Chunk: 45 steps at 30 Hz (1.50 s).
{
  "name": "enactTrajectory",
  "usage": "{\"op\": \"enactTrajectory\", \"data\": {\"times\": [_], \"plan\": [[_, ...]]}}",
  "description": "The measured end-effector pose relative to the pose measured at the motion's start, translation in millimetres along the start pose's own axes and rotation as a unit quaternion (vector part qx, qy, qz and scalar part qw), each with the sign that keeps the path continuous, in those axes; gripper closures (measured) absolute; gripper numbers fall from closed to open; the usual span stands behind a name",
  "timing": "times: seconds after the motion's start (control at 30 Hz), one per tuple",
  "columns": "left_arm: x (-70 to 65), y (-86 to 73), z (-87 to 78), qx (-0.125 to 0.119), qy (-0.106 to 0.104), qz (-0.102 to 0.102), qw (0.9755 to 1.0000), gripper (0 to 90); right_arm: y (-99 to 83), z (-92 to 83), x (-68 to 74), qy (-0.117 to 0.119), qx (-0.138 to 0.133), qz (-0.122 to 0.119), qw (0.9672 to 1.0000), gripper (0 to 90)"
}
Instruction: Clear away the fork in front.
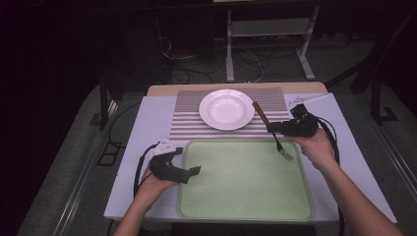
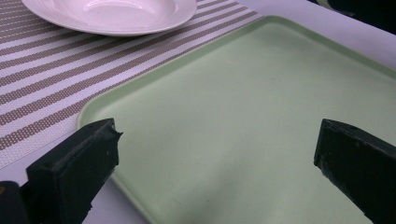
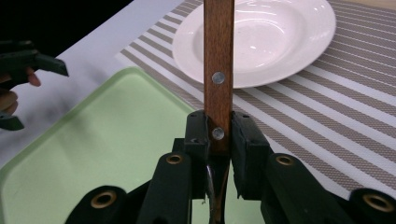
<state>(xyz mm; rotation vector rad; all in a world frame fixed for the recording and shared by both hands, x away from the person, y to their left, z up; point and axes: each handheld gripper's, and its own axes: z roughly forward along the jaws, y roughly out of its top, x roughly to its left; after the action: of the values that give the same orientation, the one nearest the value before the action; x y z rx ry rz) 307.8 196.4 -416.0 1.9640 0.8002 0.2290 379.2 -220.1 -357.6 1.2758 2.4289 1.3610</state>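
Observation:
A fork (image 1: 273, 132) with a brown wooden handle (image 3: 218, 56) and metal tines hangs above the far right corner of the green tray (image 1: 246, 196). My right gripper (image 1: 272, 128) is shut on the handle, its jaws clamping it near the lower rivet (image 3: 218, 135). The tines point down toward the tray. My left gripper (image 1: 195, 171) stands open over the tray's left edge (image 2: 98, 107), nothing between its jaws. A white plate (image 1: 226, 108) sits empty on the striped placemat (image 1: 187, 120) beyond the tray.
The tray and placemat lie on a white table (image 1: 142, 132). A white metal stand (image 1: 268, 29) and cables are on the dark floor behind the table. A paper sheet (image 1: 307, 98) lies at the table's far right.

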Motion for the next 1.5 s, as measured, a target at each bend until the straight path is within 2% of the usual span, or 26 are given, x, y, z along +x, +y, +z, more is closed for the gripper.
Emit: {"op": "enactTrajectory", "data": {"times": [0.13,0.3,0.43,0.67,0.9,0.97,1.27,1.5], "plan": [[0.2,0.1,0.5,0.0,0.0,-0.001,1.0,0.0,-6.8,0.6,7.5,0.008,-0.004,-0.009,0.9999,77.1],[-1.0,0.5,0.9,0.003,0.002,-0.001,1.0,0.0,-24.4,-1.8,24.8,0.015,-0.016,-0.034,0.9992,77.1],[-2.1,3.0,1.0,0.002,0.007,0.0,1.0,0.0,-33.4,-3.1,31.4,0.025,-0.023,-0.046,0.9984,77.1],[-2.6,4.9,1.4,0.009,0.015,0.002,0.9998,0.0,-42.9,-0.8,29.9,0.036,-0.023,-0.045,0.9981,77.1],[0.1,17.7,-2.6,-0.009,0.024,-0.004,0.9997,0.0,-44.9,4.3,28.9,0.036,-0.019,-0.051,0.9979,77.0],[1.3,21.1,-2.0,-0.007,0.027,-0.004,0.9996,0.0,-45.5,4.4,28.4,0.035,-0.018,-0.05,0.998,77.1],[3.9,42.9,1.7,-0.015,0.024,0.006,0.9996,0.0,-45.5,5.7,26.7,0.038,-0.019,-0.048,0.998,77.0],[4.6,59.4,14.9,-0.032,0.014,0.009,0.9993,0.0,-45.3,4.9,26.6,0.036,-0.024,-0.045,0.998,77.0]]}}
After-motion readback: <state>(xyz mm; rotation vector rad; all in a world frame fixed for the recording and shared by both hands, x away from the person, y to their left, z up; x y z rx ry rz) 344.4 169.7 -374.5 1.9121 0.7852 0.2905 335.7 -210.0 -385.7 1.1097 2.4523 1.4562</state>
